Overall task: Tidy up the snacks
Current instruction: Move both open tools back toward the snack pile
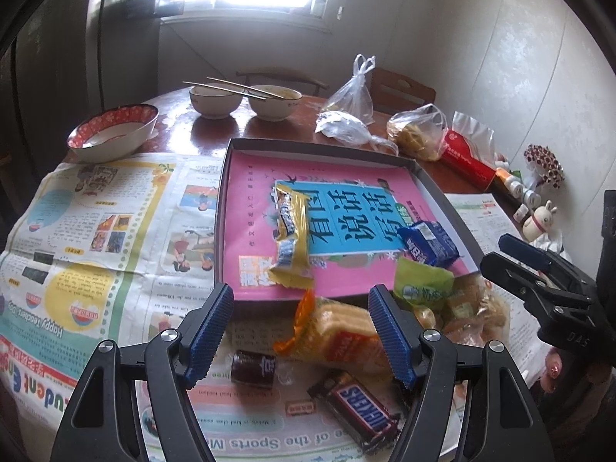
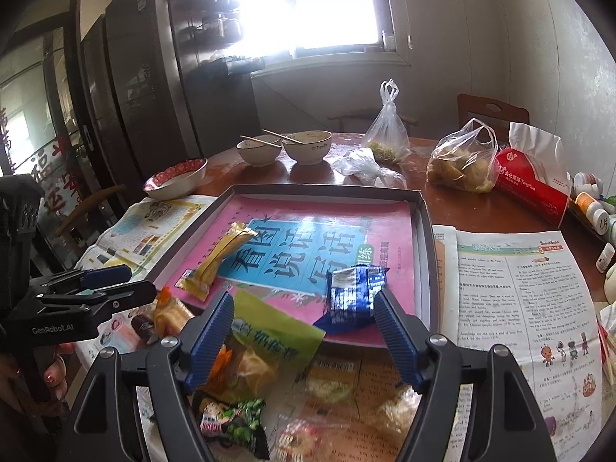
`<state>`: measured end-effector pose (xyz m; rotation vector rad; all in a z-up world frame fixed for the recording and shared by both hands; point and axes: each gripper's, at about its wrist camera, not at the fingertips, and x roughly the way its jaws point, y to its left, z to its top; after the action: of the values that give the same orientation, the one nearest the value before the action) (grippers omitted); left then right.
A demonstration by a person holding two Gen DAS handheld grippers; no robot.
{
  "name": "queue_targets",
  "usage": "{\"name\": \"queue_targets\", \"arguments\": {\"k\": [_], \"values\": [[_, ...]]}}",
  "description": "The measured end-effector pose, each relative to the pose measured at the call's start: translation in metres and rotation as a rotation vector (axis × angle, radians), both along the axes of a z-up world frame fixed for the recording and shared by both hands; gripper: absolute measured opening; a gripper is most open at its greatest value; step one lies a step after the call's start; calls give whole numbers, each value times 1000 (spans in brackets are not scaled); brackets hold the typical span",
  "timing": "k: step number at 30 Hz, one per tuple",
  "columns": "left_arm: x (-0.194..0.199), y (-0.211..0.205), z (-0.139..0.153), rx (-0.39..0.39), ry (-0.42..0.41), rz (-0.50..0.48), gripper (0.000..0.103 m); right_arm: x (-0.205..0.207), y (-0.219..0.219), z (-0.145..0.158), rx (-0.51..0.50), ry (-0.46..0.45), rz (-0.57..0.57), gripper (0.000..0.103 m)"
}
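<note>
A shallow dark tray (image 1: 319, 150) lined with a pink sheet holds a yellow snack bar (image 1: 290, 231) and a blue packet (image 1: 427, 242). My left gripper (image 1: 300, 335) hangs open over an orange cracker pack (image 1: 338, 331) in front of the tray, and its pads grip nothing. A Snickers bar (image 1: 362, 412) and a small dark candy (image 1: 254, 369) lie nearer. My right gripper (image 2: 304, 335) is open. The blue packet (image 2: 354, 292) rests in the tray (image 2: 327, 190) just beyond its right fingertip, free of the pads. A green packet (image 2: 277, 331) overlaps the tray's front edge.
Newspaper (image 1: 96, 231) covers the near half of the round table. Behind the tray stand a red-patterned bowl (image 1: 115, 131), two white bowls (image 1: 215, 100) with chopsticks, plastic bags (image 1: 350, 92), a red tissue pack (image 2: 535, 188) and small bottles (image 2: 593, 208). More wrapped sweets (image 2: 235, 419) lie under the right gripper.
</note>
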<state>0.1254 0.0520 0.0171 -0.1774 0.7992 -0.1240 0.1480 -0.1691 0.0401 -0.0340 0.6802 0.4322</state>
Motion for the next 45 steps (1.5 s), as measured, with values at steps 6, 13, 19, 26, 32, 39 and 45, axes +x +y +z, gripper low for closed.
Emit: {"name": "queue_targets", "arguments": {"k": [6, 13, 19, 26, 32, 39, 45], "values": [[-11, -6, -2, 29, 13, 2, 74, -16, -2, -4, -17, 9, 10, 76], [-23, -13, -3, 59, 18, -6, 74, -28, -1, -9, -19, 22, 34, 78], [-32, -18, -3, 77, 26, -12, 74, -35, -2, -15, -31, 41, 38, 79], [-39, -23, -8, 86, 48, -23, 74, -43, -8, -18, -37, 45, 28, 79], [-47, -29, -14, 87, 63, -28, 74, -50, -14, -23, -49, 57, 18, 79], [-49, -35, -27, 78, 106, -34, 74, -60, -17, -32, -82, 64, 12, 79], [-47, -38, -35, 76, 124, -16, 74, -63, -19, -43, -135, 81, -11, 79]]}}
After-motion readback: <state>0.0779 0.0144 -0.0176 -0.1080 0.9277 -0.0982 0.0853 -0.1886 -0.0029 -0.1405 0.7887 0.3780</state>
